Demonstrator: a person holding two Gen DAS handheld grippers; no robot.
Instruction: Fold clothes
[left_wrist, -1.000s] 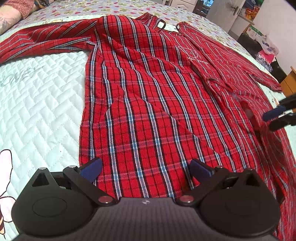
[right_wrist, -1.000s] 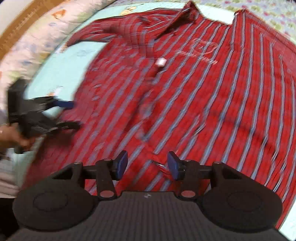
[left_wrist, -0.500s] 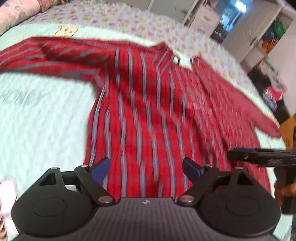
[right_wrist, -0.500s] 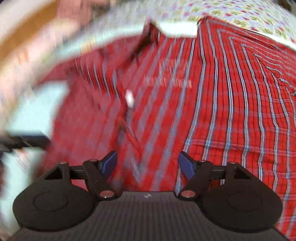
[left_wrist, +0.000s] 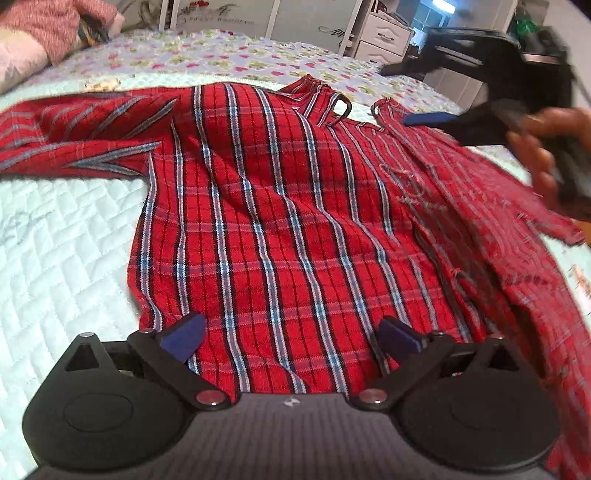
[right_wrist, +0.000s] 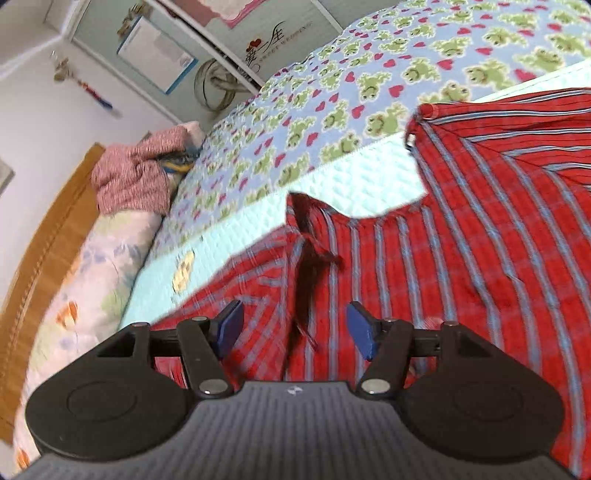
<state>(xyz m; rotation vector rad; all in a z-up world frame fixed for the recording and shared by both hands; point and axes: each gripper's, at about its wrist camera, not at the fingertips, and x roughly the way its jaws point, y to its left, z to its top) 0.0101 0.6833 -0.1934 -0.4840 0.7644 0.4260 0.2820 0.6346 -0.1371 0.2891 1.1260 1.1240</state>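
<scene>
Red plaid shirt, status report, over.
Left gripper open, empty. Right gripper open, empty. Red plaid shirt spread flat on the quilted bedspread, unfolded. Nothing in the way.

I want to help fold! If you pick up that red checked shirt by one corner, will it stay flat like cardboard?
Probably not. The shirt already lies in soft wrinkles on the bed, so it would likely droop and dangle. Its thin cloth looks light, and the spread sleeve would probably trail behind.
</scene>
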